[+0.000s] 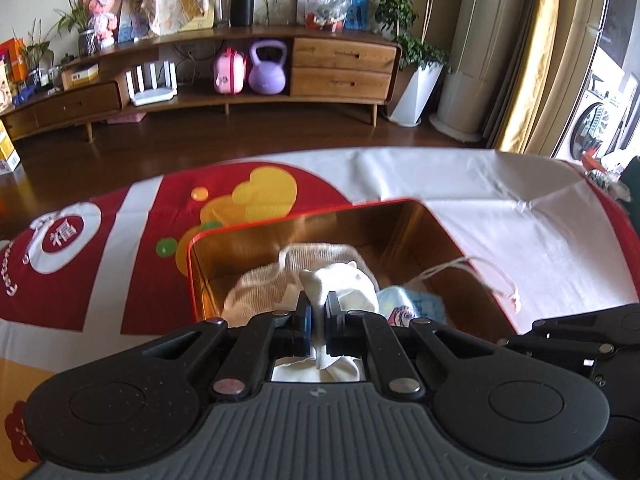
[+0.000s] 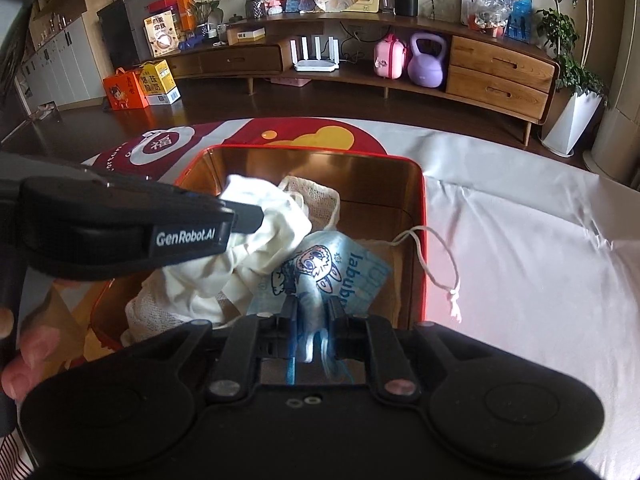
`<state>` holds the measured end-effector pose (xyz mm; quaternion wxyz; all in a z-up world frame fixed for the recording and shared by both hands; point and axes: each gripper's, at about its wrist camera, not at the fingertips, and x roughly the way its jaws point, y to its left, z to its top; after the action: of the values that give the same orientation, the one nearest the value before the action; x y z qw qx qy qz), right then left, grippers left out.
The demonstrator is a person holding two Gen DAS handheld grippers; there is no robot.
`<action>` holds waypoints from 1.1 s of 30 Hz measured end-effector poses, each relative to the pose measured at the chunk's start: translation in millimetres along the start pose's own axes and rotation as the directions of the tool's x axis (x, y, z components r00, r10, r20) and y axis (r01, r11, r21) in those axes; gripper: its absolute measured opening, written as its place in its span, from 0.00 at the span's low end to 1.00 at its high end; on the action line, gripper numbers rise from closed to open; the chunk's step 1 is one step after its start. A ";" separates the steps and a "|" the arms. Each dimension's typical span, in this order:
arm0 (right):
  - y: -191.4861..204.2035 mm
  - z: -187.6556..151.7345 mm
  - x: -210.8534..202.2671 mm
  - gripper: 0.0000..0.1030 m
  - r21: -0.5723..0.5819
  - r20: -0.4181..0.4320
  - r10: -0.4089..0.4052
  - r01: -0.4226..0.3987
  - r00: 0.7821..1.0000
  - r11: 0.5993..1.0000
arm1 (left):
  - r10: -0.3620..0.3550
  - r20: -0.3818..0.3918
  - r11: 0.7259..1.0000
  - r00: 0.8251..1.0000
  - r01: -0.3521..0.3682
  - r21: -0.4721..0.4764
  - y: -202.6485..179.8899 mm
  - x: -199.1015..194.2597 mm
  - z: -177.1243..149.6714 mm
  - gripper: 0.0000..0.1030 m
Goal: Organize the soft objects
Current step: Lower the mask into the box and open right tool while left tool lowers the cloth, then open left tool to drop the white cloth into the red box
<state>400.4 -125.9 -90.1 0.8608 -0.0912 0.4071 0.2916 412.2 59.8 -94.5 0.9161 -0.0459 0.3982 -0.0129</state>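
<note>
Red tin (image 2: pixel 416 184) w/ gold inside, on table cloth (image 2: pixel 520 240).
Holds mesh bag (image 1: pixel 256 284), white cloth (image 1: pixel 344 284) pinched by left gripper (image 1: pixel 318 308), blue printed cloth (image 2: pixel 344 276) nipped by right gripper (image 2: pixel 314 312).

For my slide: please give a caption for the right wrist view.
Right gripper lowers a blue cloth into the tin.

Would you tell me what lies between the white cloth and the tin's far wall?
A mesh drawstring bag, inside the tin, behind the white cloth; the left wrist view shows it.
</note>
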 end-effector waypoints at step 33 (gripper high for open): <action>14.2 -5.6 -83.9 0.55 -0.025 0.082 -0.011 0.013 0.997 1.000 | 0.017 0.013 1.000 1.000 -0.017 -0.010 -6.0 -62.4 -9.6 0.56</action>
<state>346.8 -152.5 -29.3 0.8772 -0.0926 0.3672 0.2951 362.6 56.9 -55.0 0.9185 -0.0470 0.3927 -0.0028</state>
